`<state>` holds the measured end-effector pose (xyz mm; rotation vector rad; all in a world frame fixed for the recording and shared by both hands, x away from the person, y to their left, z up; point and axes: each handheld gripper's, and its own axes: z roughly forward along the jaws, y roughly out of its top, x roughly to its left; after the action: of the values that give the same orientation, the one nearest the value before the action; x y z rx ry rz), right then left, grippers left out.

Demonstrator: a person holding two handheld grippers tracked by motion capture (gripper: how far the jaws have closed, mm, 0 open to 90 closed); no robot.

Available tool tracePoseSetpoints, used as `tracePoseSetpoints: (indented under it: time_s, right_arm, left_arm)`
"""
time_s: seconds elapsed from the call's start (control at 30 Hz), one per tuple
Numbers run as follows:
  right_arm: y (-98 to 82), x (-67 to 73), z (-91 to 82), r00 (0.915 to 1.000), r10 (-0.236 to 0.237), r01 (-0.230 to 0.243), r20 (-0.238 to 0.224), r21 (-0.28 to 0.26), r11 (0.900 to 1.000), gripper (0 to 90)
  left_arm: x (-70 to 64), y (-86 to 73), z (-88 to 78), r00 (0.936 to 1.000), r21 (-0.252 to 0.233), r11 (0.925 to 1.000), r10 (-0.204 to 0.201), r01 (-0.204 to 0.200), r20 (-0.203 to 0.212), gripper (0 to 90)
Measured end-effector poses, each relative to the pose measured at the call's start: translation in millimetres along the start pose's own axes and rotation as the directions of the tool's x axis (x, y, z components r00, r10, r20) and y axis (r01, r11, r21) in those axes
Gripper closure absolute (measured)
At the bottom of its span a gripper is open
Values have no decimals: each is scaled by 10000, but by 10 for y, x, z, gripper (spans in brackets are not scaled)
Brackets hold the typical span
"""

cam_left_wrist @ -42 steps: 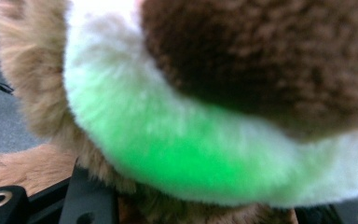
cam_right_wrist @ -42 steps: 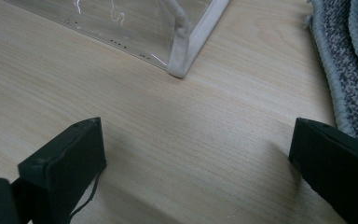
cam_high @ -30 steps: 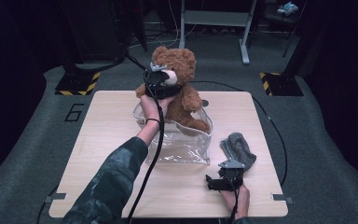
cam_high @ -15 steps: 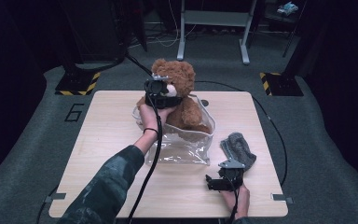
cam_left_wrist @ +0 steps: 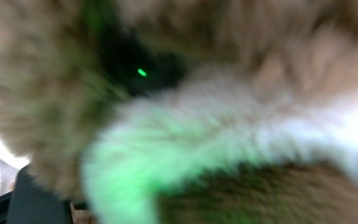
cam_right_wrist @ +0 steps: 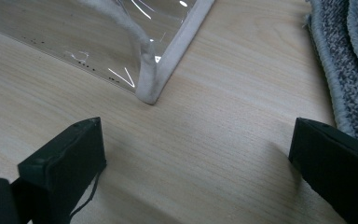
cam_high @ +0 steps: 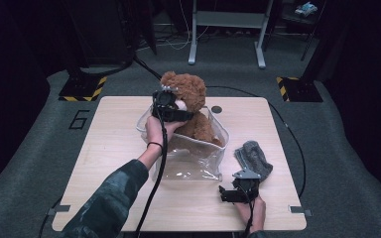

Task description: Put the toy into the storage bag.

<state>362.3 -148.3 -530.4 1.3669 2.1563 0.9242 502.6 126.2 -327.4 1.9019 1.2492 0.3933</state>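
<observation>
The left tool (cam_high: 171,106) is pressed up against the brown teddy bear (cam_high: 191,106), at the side of its head, above the open mouth of the clear plastic bag (cam_high: 198,158). Its jaws have just been opening, with the bear's fur between them. In the left gripper view the fur crowds right up to the lens, blurred, with a pale muzzle (cam_left_wrist: 205,140) straight ahead and a dark patch (cam_left_wrist: 140,70) above it; whether the pads are pressing the fur I cannot tell. The bear sits upright with its lower body inside the bag, just beyond and below this tool.

The right tool (cam_high: 235,191) rests low on the desk (cam_high: 114,139), its jaws spread wide with only bare wood between them. In the right gripper view, the bag's white-trimmed corner (cam_right_wrist: 151,88) lies ahead of it, slightly to the left, not touching it. A grey knitted cloth (cam_right_wrist: 345,60) lies ahead to its right, close by the right jaw.
</observation>
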Motion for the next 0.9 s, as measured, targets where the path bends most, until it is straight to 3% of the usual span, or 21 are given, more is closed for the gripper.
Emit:
tracePoseSetpoints:
  time_s: [0.1, 0.37, 0.43, 0.67, 0.9]
  right_arm:
    - [1, 1, 2, 10000, 37, -37, 22, -11, 10000, 28]
    - [1, 1, 1, 10000, 46, -46, 2, -6, 10000, 29]
    - [1, 1, 1, 10000, 46, -46, 4, -9, 10000, 29]
    - [1, 1, 1, 10000, 54, -54, 5, -4, 10000, 28]
    - [1, 0, 2, 10000, 61, -61, 45, -13, 10000, 28]
  left_arm:
    - [24, -13, -34, 9999, 277, 9995, 130, -132, 64, 146]
    - [84, -105, -260, 9981, 361, 9976, 581, -588, 206, 80]
    - [129, -141, -327, 9979, 364, 9973, 641, -642, 58, 74]
    - [345, -260, -526, 9981, 411, 9973, 607, -603, -94, 57]
    - [562, -398, -737, 9995, 293, 9992, 292, -290, -81, 53]
